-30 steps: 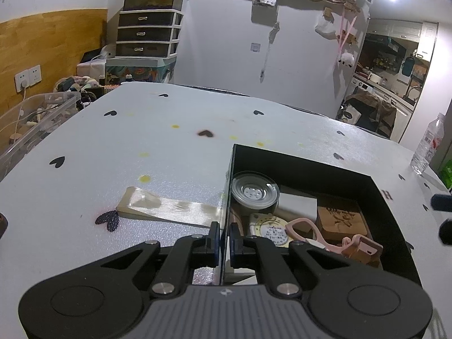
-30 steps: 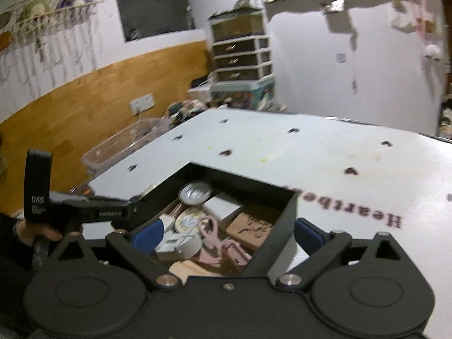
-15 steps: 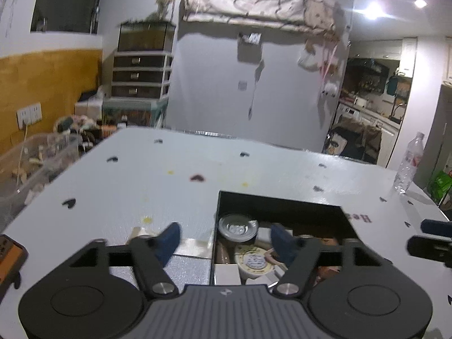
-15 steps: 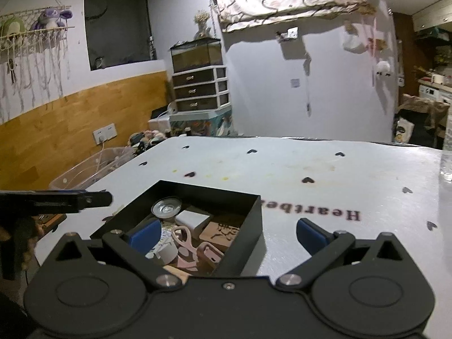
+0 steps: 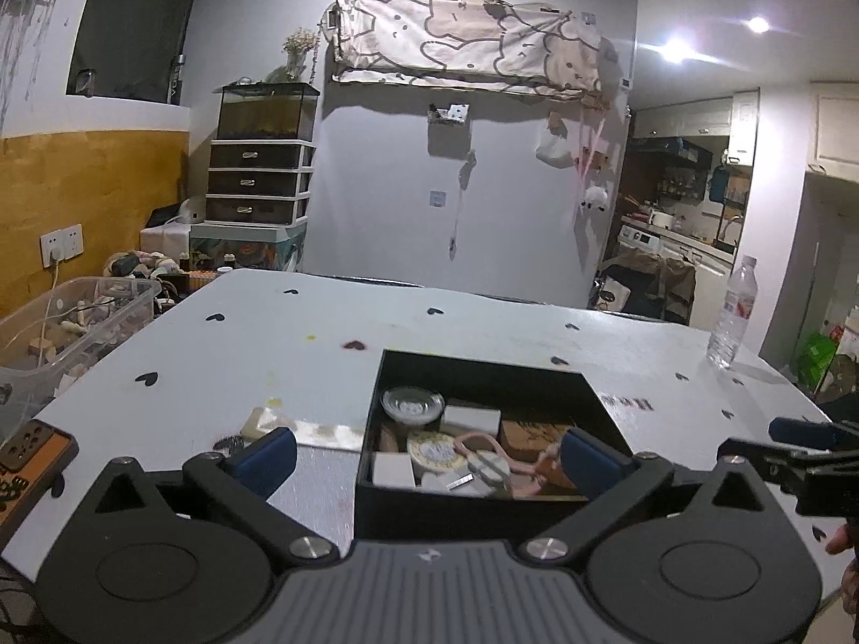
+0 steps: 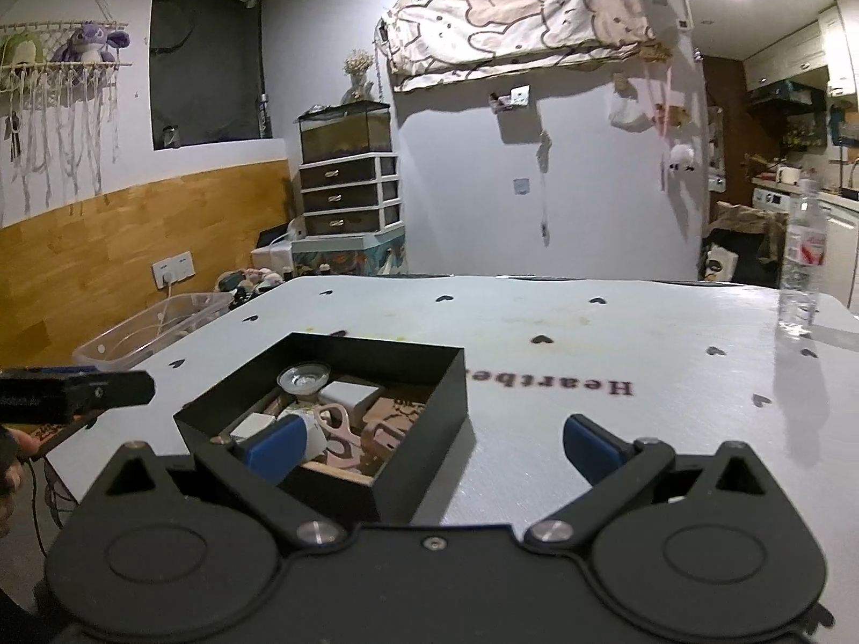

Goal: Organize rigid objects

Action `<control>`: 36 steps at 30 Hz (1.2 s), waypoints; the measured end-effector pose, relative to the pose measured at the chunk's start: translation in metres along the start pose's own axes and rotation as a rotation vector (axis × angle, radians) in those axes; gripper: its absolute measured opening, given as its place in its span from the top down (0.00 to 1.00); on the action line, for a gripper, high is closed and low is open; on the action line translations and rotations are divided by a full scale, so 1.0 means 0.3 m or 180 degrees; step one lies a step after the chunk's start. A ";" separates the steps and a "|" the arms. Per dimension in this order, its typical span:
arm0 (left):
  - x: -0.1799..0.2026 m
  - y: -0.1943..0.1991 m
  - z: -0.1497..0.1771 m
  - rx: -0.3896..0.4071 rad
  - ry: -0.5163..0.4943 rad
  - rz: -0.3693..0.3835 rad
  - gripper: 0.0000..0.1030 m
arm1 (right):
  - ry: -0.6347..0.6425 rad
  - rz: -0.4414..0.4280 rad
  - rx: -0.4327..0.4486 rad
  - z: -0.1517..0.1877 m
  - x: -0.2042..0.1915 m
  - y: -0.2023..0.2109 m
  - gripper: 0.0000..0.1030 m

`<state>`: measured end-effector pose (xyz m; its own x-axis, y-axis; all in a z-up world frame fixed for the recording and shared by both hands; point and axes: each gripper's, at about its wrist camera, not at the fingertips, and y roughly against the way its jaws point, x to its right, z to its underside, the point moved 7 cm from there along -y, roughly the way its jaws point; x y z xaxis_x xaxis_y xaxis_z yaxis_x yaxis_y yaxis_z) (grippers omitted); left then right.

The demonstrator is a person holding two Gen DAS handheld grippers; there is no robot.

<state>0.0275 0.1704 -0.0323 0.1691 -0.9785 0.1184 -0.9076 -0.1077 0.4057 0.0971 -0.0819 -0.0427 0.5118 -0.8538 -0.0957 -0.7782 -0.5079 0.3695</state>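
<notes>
A black open box sits on the white table and holds several small rigid objects: a round clear lid, a white block, a brown wooden piece, a round tin and pink scissors. My left gripper is open and empty, raised in front of the box. My right gripper is open and empty, to the right of the box's near corner. A cream flat strip lies on the table left of the box.
A water bottle stands at the table's far right. A clear plastic bin sits beyond the left edge. A brown phone-like object lies at the near left corner. The table carries small heart marks and "Heartbeat" lettering.
My left gripper opened from shut and lifted back from the box. My right gripper also pulled back and up, staying open.
</notes>
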 end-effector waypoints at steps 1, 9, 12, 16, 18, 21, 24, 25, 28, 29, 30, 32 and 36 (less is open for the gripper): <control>0.004 0.009 0.008 -0.0001 0.0001 0.0009 0.00 | 0.0004 0.0022 0.0013 0.004 0.001 0.011 0.00; 0.040 0.070 0.045 0.0063 -0.0080 -0.0001 0.00 | 0.0061 0.0097 0.0089 0.021 -0.002 0.068 0.00; 0.050 0.081 0.049 0.0086 -0.0111 -0.0008 0.00 | 0.0052 0.0122 0.0107 0.024 0.003 0.078 0.00; 0.069 0.085 0.053 0.0088 -0.0160 -0.0014 0.00 | 0.0025 0.0142 0.0124 0.026 0.012 0.088 0.00; 0.076 0.083 0.054 0.0083 -0.0181 -0.0005 0.00 | 0.0024 0.0144 0.0129 0.026 0.013 0.091 0.00; 0.079 0.084 0.057 0.0080 -0.0188 -0.0007 0.00 | 0.0037 0.0144 0.0137 0.029 0.012 0.099 0.00; 0.080 0.084 0.057 0.0082 -0.0187 -0.0003 0.00 | 0.0036 0.0144 0.0137 0.030 0.013 0.100 0.00; 0.080 0.084 0.057 0.0083 -0.0189 -0.0004 0.00 | 0.0037 0.0143 0.0135 0.030 0.013 0.100 0.00; 0.080 0.084 0.057 0.0083 -0.0189 -0.0007 0.00 | 0.0040 0.0143 0.0136 0.030 0.013 0.100 0.00; 0.080 0.084 0.057 0.0083 -0.0189 -0.0008 0.00 | 0.0041 0.0143 0.0136 0.030 0.012 0.100 0.00; 0.080 0.084 0.057 0.0082 -0.0188 -0.0007 0.00 | 0.0044 0.0143 0.0136 0.031 0.013 0.101 0.00; 0.080 0.084 0.056 0.0083 -0.0187 -0.0005 0.00 | 0.0044 0.0143 0.0137 0.031 0.013 0.101 0.00; 0.079 0.084 0.059 0.0086 -0.0190 -0.0011 0.00 | 0.0043 0.0147 0.0137 0.030 0.013 0.101 0.00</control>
<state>0.0018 0.1413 -0.0352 0.1498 -0.9867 0.0625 -0.9172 -0.1151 0.3814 0.0722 -0.1016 -0.0403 0.4796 -0.8749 -0.0670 -0.8158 -0.4727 0.3332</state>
